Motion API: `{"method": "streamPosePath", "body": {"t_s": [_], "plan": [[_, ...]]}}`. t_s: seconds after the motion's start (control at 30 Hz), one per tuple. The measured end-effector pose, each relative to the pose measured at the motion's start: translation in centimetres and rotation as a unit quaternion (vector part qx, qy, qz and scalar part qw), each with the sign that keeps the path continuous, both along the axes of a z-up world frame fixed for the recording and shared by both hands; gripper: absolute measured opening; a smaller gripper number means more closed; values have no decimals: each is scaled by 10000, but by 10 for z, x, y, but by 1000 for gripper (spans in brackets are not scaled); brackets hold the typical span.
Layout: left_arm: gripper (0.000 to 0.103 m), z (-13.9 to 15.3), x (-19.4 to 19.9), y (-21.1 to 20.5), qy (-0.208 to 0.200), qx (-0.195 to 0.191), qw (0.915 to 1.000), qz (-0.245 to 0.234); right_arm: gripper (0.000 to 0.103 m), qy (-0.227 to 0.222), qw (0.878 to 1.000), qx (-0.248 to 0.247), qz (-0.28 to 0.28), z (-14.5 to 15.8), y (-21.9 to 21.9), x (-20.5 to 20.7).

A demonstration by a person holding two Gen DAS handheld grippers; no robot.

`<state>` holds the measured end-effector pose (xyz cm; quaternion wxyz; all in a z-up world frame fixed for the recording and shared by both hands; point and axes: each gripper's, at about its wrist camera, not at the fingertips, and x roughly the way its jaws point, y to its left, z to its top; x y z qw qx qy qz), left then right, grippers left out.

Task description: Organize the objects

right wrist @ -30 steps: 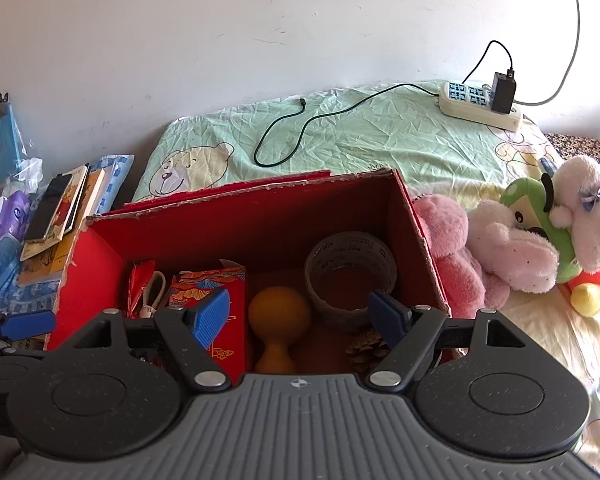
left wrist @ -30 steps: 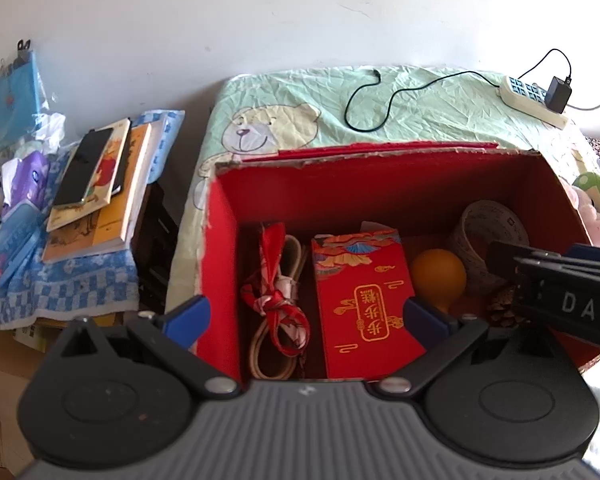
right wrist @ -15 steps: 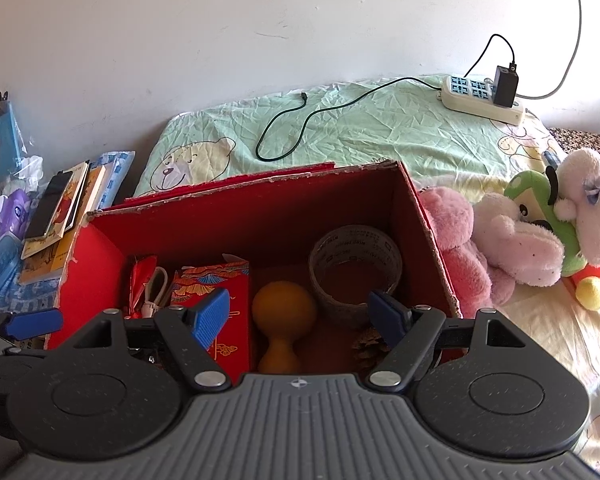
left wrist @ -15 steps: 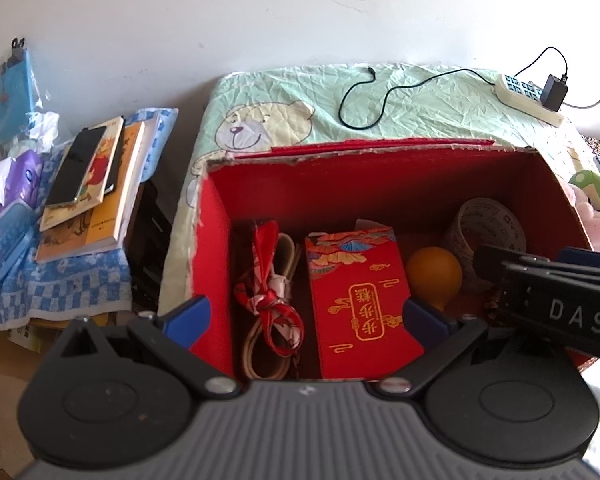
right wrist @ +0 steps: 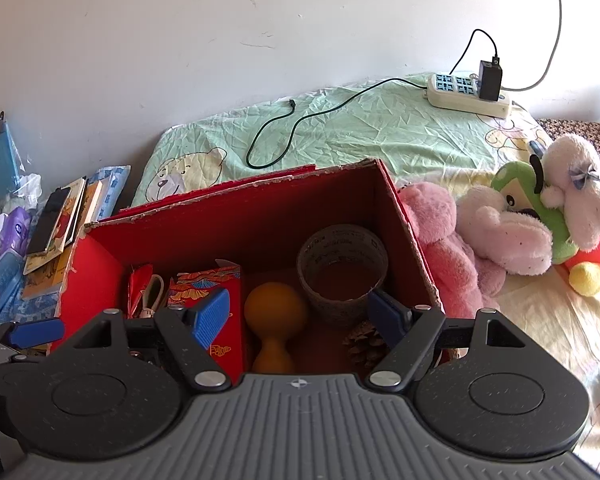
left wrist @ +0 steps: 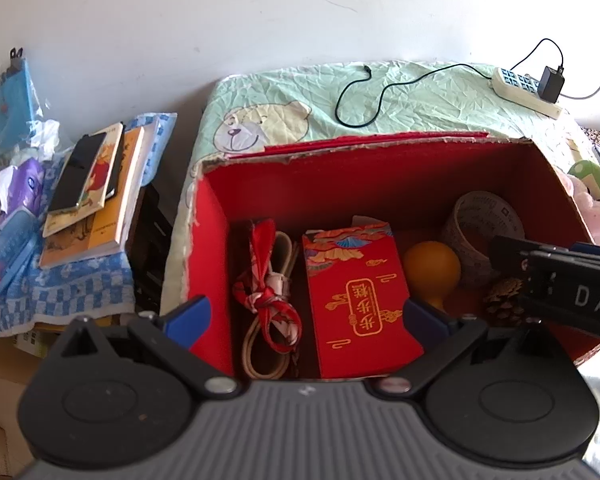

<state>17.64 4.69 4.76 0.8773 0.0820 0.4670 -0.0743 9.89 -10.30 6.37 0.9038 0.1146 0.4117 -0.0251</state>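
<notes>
Both claws, the left claw [left wrist: 306,314] and right claw [right wrist: 302,312], have drifted slightly over the red box [right wrist: 236,220], spread wide and empty.

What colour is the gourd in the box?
Orange gourd; right wrist view shows it best.

Across both wrist views the red box [left wrist: 380,168] has slid a little toward the left of the frame, so more pink plush toy [right wrist: 440,236] shows at right, while the right gripper [left wrist: 560,288] reaches farther in from the left view's right edge.
</notes>
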Motion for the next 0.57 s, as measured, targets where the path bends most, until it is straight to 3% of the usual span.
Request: {"method": "streamPosePath", "body": {"t_s": [0.57], "plan": [[100, 6, -12, -2, -177, 42, 9998, 23, 79, -160, 9998, 141, 36, 4, -6, -15]]}}
